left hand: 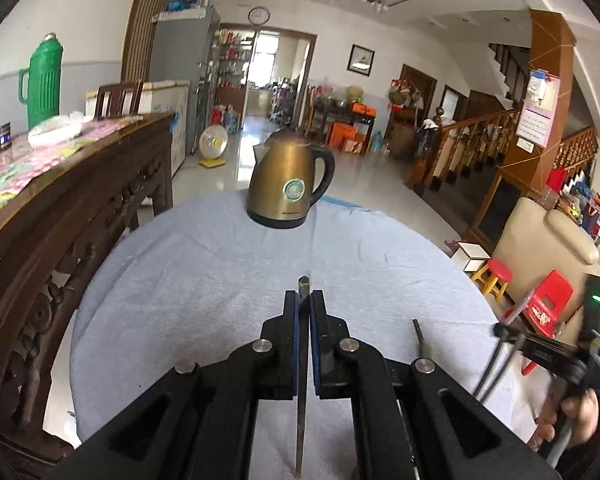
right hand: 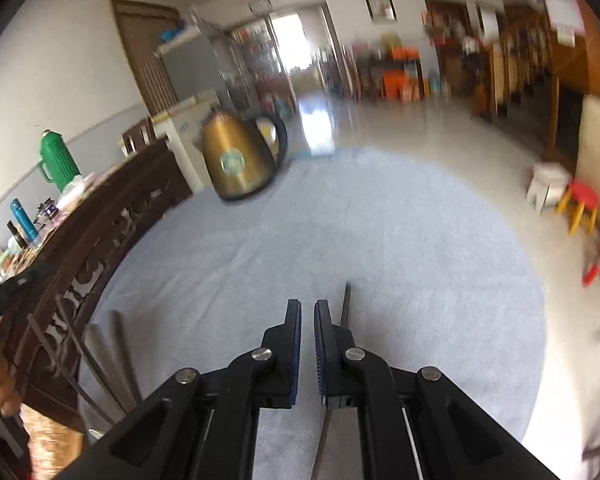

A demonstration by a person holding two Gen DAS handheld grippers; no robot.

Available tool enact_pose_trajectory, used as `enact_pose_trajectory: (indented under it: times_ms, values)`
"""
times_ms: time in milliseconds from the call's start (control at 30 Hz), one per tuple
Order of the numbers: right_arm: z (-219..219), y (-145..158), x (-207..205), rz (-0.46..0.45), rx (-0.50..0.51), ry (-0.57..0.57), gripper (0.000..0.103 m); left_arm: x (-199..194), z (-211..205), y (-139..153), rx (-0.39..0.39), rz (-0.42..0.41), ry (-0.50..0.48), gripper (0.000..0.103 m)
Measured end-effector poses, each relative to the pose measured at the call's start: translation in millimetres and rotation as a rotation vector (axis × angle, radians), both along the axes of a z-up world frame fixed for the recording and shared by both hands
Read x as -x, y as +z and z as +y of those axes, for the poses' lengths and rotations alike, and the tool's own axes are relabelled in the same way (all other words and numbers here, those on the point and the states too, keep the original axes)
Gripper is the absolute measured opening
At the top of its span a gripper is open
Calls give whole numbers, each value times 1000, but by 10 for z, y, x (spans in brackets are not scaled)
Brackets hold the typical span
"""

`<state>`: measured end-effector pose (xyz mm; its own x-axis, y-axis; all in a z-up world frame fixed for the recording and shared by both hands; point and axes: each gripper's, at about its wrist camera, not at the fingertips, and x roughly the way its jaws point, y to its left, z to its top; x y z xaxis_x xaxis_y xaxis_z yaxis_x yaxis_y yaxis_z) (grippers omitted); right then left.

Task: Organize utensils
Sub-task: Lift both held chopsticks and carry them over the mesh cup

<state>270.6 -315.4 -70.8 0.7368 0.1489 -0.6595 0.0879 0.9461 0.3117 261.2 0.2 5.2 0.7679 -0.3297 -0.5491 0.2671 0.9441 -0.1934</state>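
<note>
Left wrist view showed your left gripper (left hand: 304, 304) pinching a thin metal utensil (left hand: 301, 392) above the cloth-covered table (left hand: 204, 264). Your right gripper (right hand: 307, 316) was nearly pressed together. You seemed mid-carry; next needs a chosen resting spot.

Gold kettle (left hand: 290, 182) on grey cloth (left hand: 204, 264), carved wooden table (left hand: 80, 200)

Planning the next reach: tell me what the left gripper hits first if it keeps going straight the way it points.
Most likely the blue-grey tablecloth, since the left gripper, shut on a thin metal utensil, points somewhat downward at bare cloth. The gold kettle stands farther along that line; depth is unclear.
</note>
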Motion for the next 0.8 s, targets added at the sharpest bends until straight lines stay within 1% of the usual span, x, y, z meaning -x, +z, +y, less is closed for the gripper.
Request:
enact_pose_trajectory:
  times_ms: [33,67,100,133,167,233,267,300,333,367,400,433,500,567,633,700,800]
  values:
    - [-51,-95,-122,66,-31,5,12,41,-14,11,2,-7,-10,5]
    - [-89,-183,-229,96,-43,9,22,65,-12,14,1,-10,-15,5]
    - [-135,-283,-380,145,-56,14,37,79,-20,13,0,-11,-19,5]
    - [-176,-379,-531,200,-53,6,44,82,-29,-1,3,-12,-23,5]
    - [-203,-441,-625,228,-46,-7,52,81,-27,-10,7,-13,-27,5]
    - [-232,-569,-893,265,-18,-10,52,75,-23,-38,15,-8,-33,5]
    - [-220,-627,-1014,290,0,-5,51,60,-19,-54,17,-4,-37,5]
    - [-196,-684,-1134,326,21,-7,49,46,-19,-73,18,-1,-40,5]
    - [-174,-762,-1292,369,37,-4,44,42,-14,-87,17,-3,-38,5]
    - [-197,-796,-1346,381,49,-1,38,41,-14,-97,16,-7,-35,5]
    - [-166,-833,-1437,401,77,-1,38,41,-1,-99,17,-9,-34,5]
    - [-129,-891,-1550,441,118,-10,37,52,1,-99,19,-9,-34,5]
    - [-86,-988,-1659,483,126,-9,30,55,27,-98,25,-10,-31,5]
    - [-39,-1063,-1743,520,146,-9,27,53,62,-98,32,-9,-26,5]
    - [33,-1044,-1760,504,197,-13,22,54,80,-104,35,-7,-23,5]
    - [69,-1030,-1766,496,203,-8,7,58,88,-109,35,-6,-19,5]
    - [101,-1013,-1697,478,192,-13,7,89,87,-100,38,-5,-18,5]
